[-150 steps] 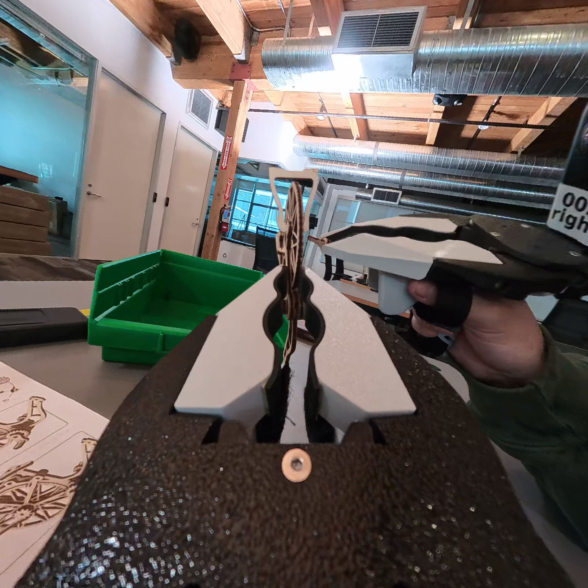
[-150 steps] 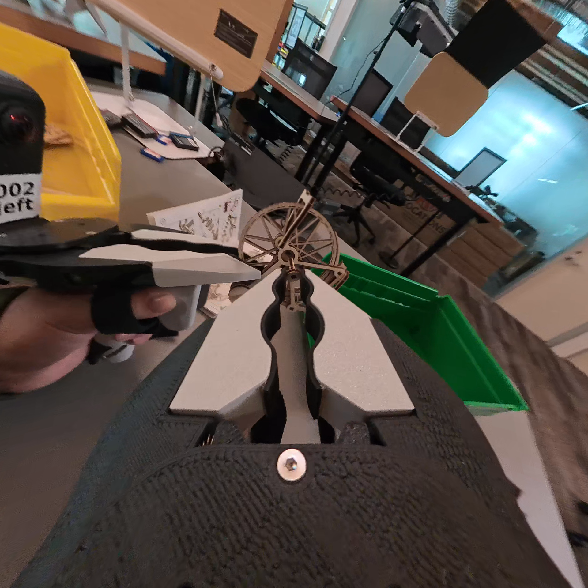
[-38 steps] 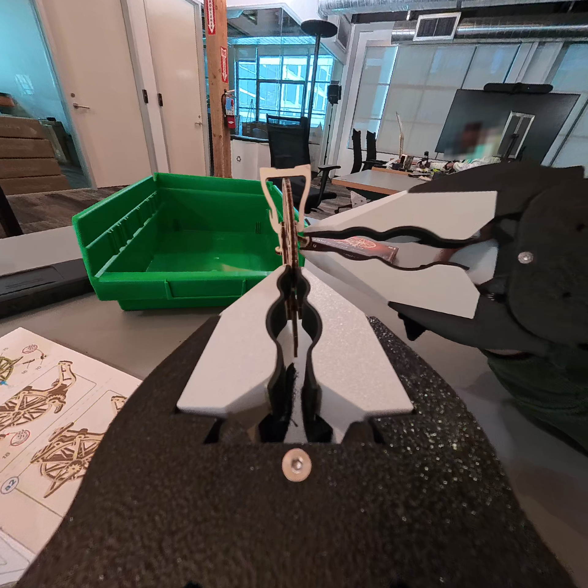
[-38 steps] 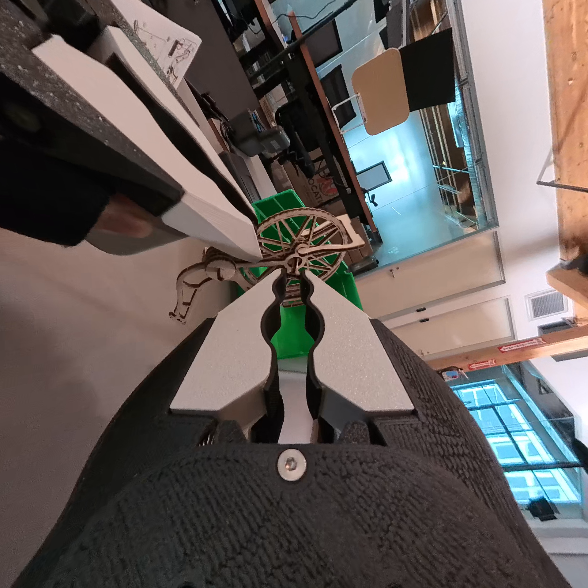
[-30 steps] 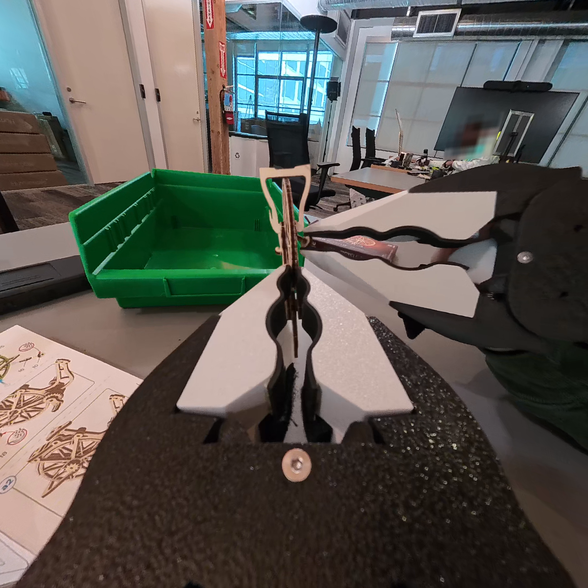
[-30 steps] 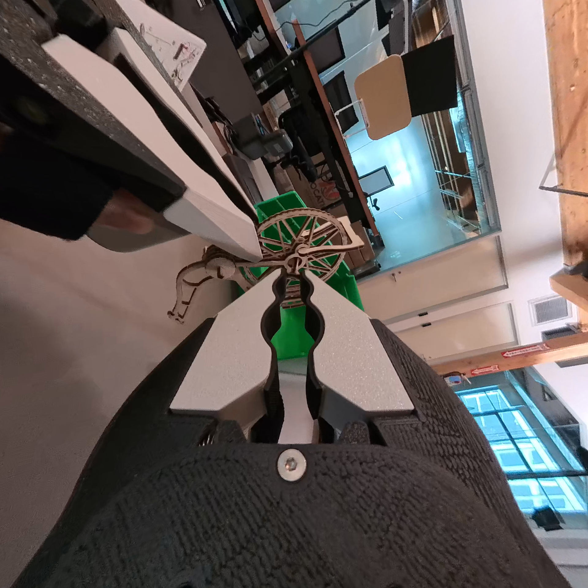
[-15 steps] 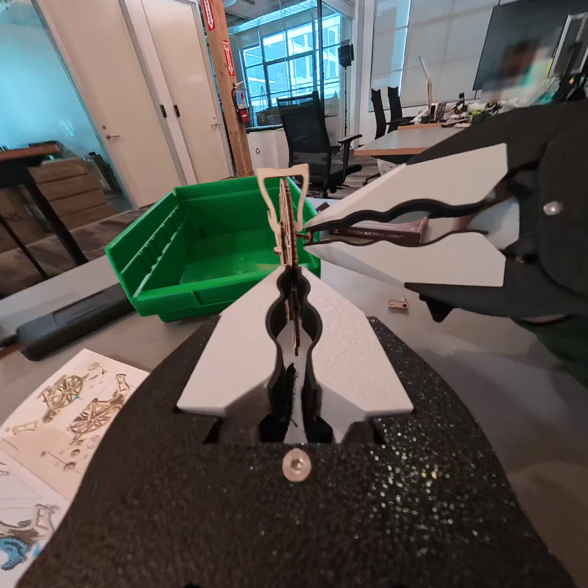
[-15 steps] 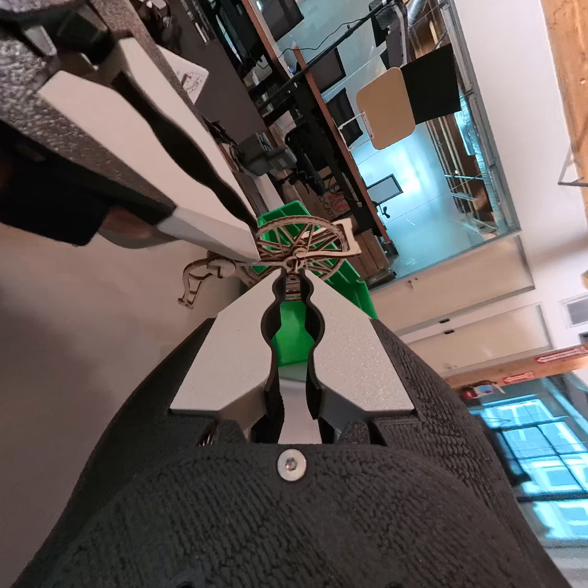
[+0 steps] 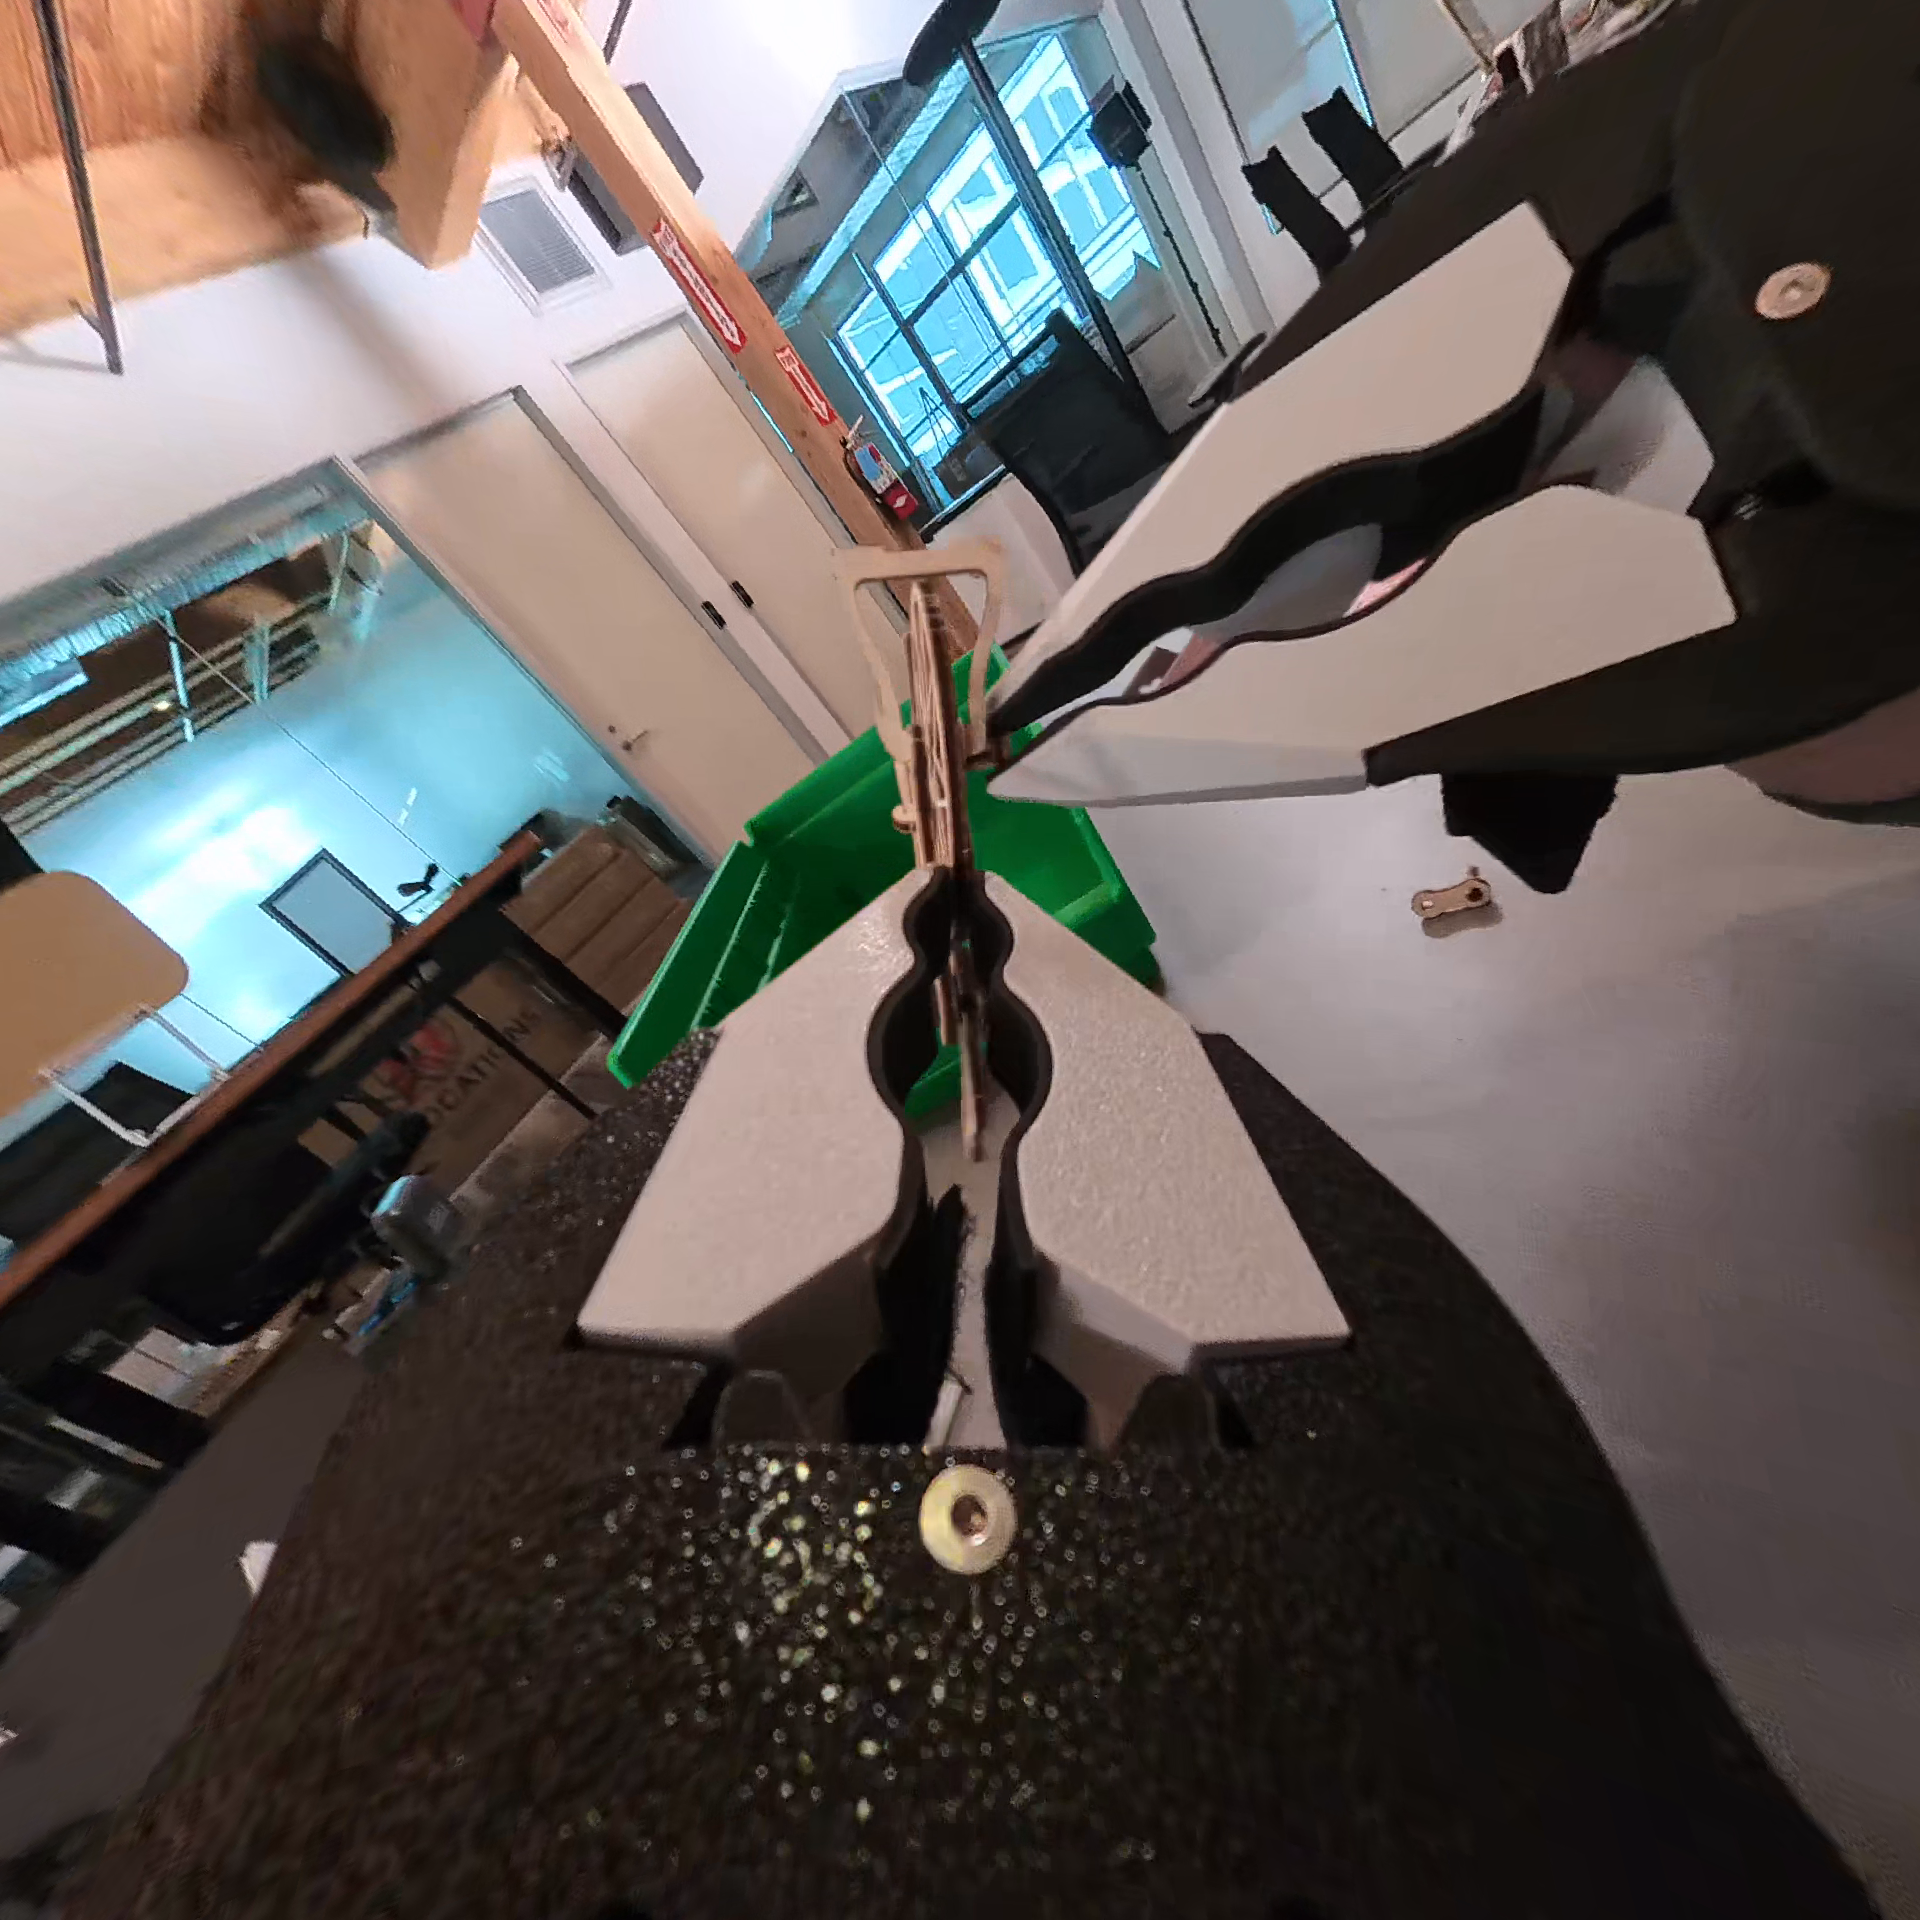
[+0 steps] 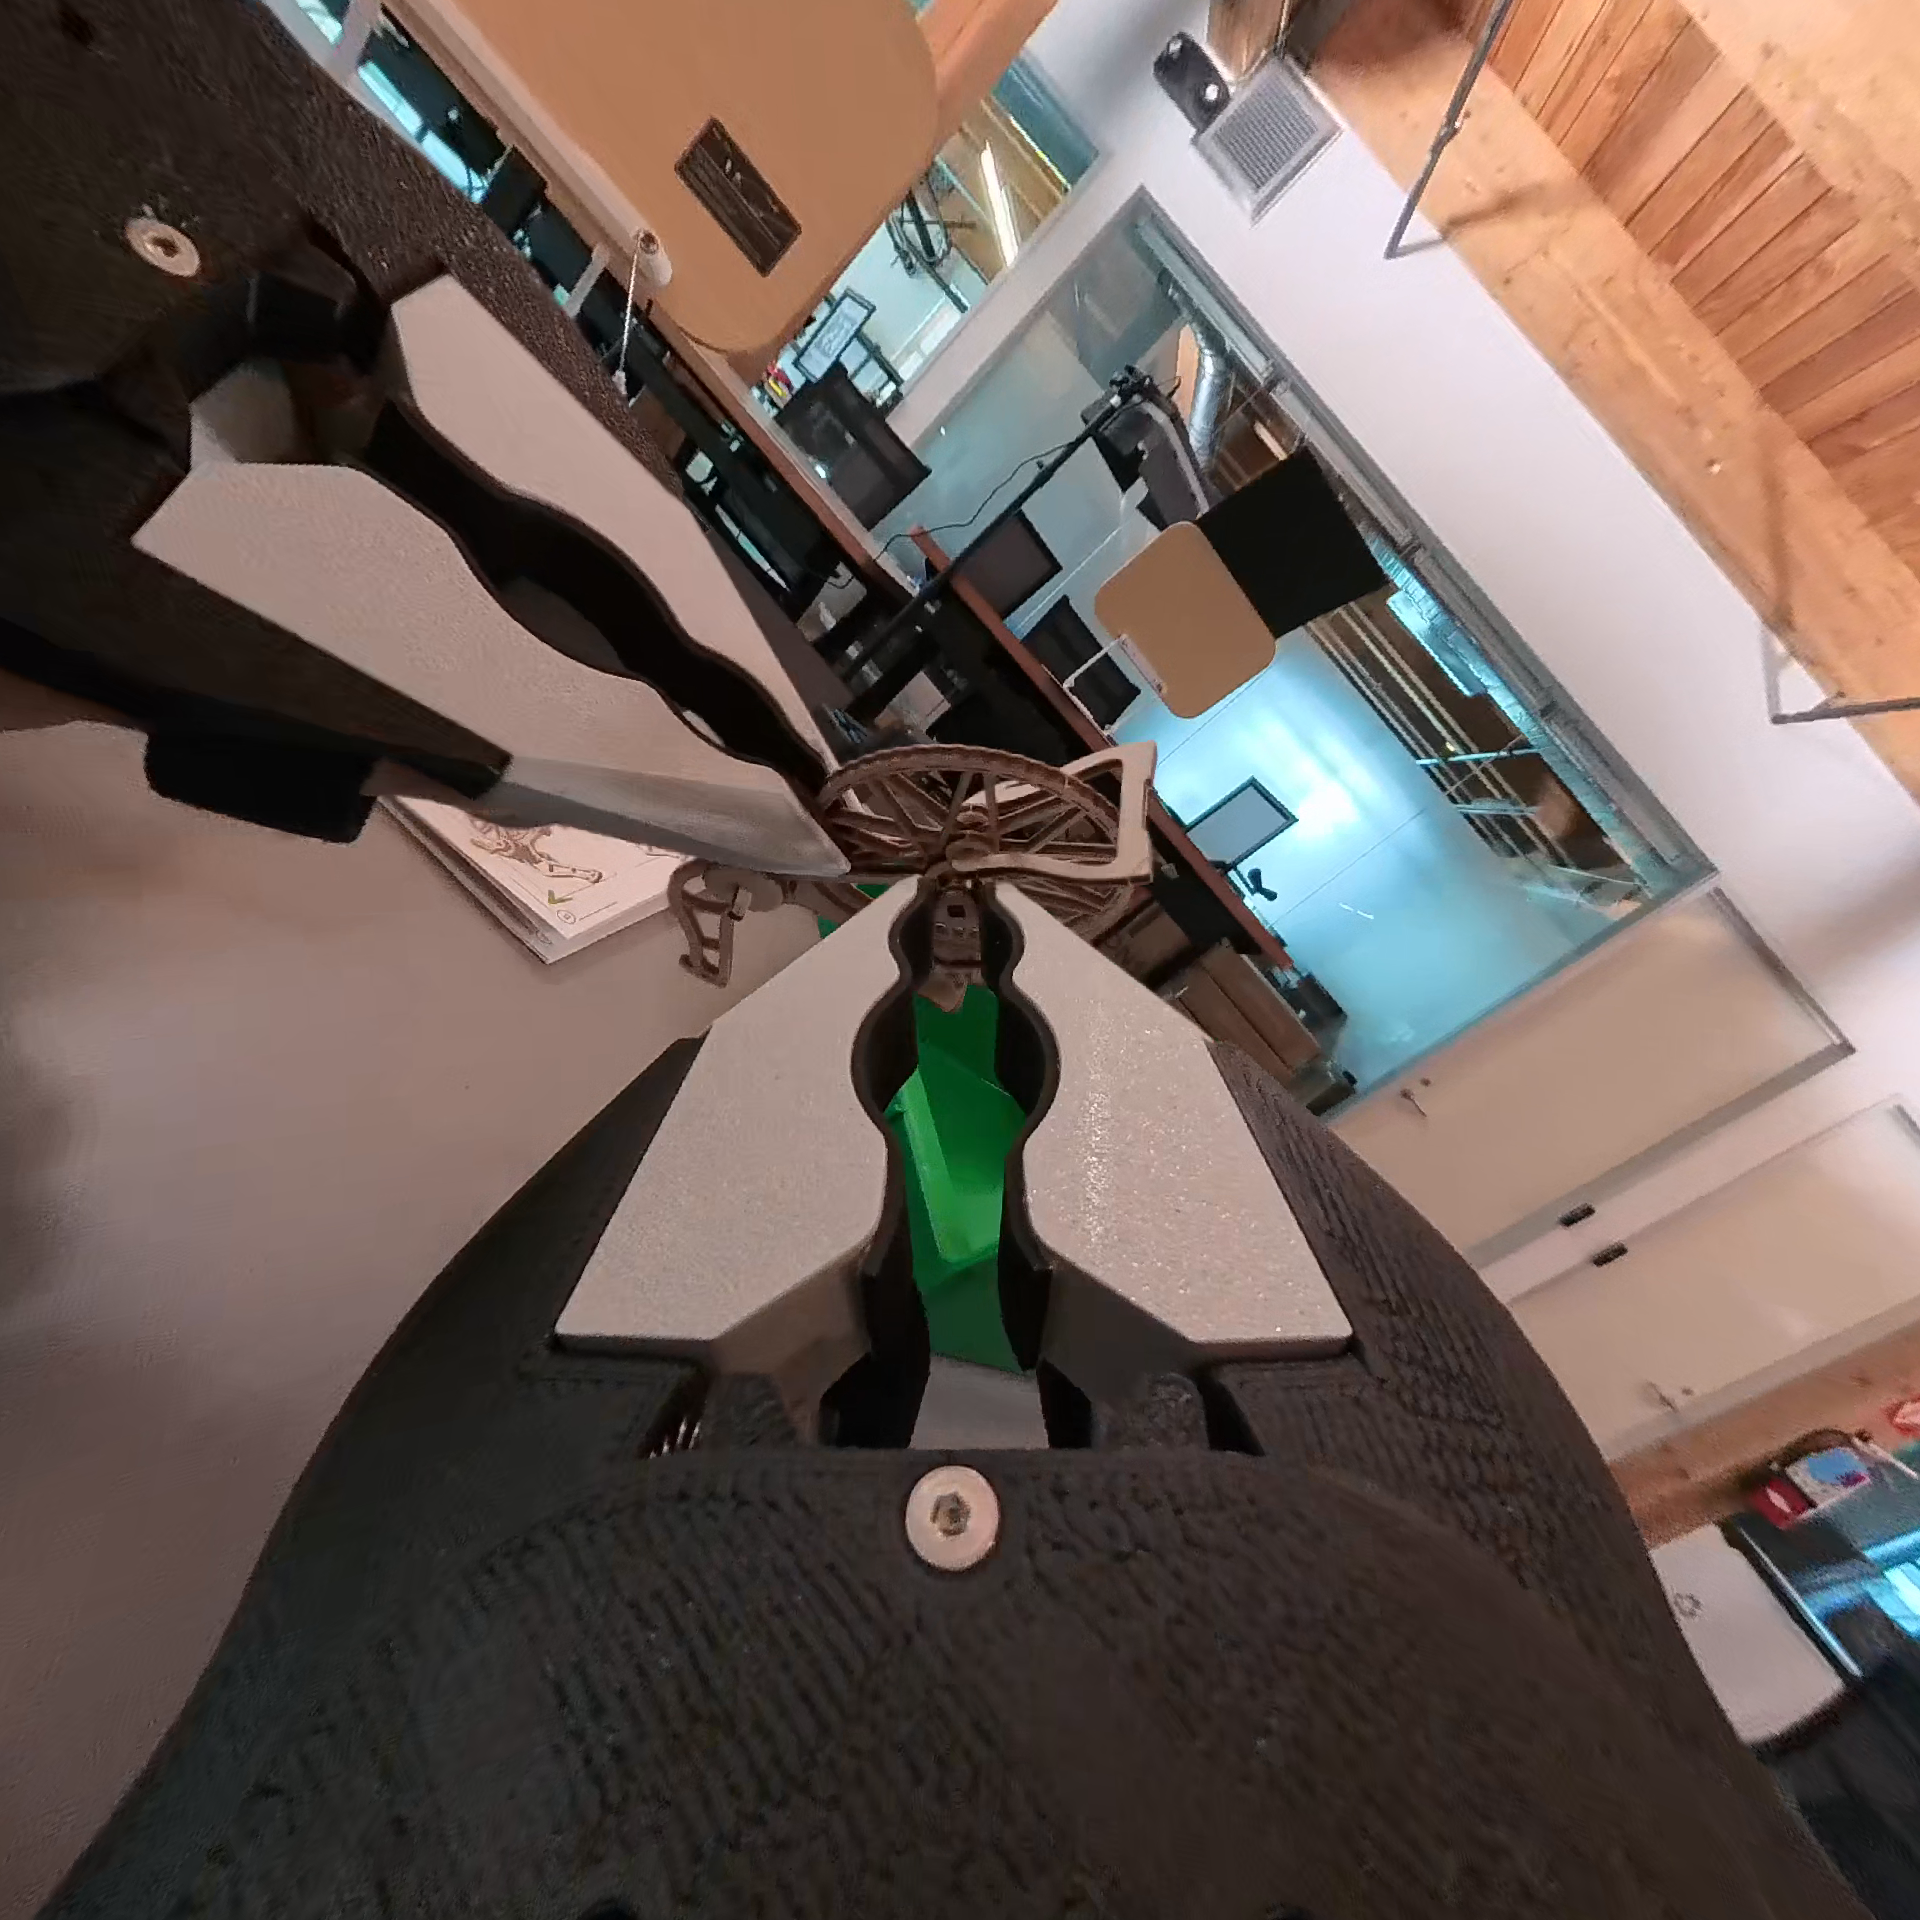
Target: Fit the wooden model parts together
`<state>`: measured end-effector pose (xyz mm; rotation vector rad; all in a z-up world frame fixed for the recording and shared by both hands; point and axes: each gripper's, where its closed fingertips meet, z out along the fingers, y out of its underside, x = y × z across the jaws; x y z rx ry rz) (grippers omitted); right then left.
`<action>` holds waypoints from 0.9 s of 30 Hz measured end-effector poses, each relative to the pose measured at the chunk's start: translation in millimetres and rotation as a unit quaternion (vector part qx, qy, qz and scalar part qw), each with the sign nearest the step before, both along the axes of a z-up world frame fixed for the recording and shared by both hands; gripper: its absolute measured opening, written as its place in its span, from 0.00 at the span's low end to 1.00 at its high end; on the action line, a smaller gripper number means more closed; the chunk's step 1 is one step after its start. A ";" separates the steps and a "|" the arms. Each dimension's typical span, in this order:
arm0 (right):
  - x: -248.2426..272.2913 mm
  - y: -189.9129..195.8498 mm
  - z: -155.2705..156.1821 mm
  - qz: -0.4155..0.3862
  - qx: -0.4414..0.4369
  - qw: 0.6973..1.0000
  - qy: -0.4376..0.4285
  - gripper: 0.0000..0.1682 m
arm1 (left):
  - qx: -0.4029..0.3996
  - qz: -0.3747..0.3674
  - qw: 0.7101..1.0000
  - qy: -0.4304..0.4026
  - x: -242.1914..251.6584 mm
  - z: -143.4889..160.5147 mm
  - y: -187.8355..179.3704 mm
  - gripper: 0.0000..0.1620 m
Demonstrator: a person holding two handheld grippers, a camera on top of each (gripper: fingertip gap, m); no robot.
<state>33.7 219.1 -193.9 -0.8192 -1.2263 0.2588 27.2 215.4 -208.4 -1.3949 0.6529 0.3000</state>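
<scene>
My left gripper (image 9: 951, 878) is shut on a wooden bicycle model (image 9: 925, 707), held edge-on above the table. In the right wrist view the model's spoked wheel (image 10: 966, 821) and fork frame (image 10: 1122, 800) show flat, with the left gripper's fingers (image 10: 665, 790) reaching in from the upper left and clamping the wheel's rim side. My right gripper (image 10: 951, 894) is shut on a small wooden axle piece (image 10: 951, 920) at the wheel's hub. In the left wrist view the right gripper (image 9: 992, 743) comes in from the right, its tips against the wheel's side.
A green plastic bin (image 9: 831, 862) stands behind the model and also shows between my right fingers (image 10: 956, 1174). A small loose wooden part (image 9: 1455, 896) lies on the grey table (image 9: 1558, 1091). An instruction sheet (image 10: 540, 883) lies under the left gripper. Only a small space, under 4 cm, lies between the two pairs of fingers.
Both grippers have rolled and tilted together with the model, so the room now looks slanted. The grips on the model and the axle piece have held.
</scene>
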 end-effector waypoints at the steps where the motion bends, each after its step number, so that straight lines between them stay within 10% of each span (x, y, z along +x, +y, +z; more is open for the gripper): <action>1: 0.3 0.4 -0.3 0.002 -0.002 1.000 0.001 0.04 | 0.002 0.003 1.000 0.007 0.6 -0.3 0.1 0.00; 27: 0.8 10.0 -24.0 0.062 -0.108 0.992 -0.010 0.12 | -0.025 0.002 1.000 0.014 -3.9 -17.0 4.6 0.00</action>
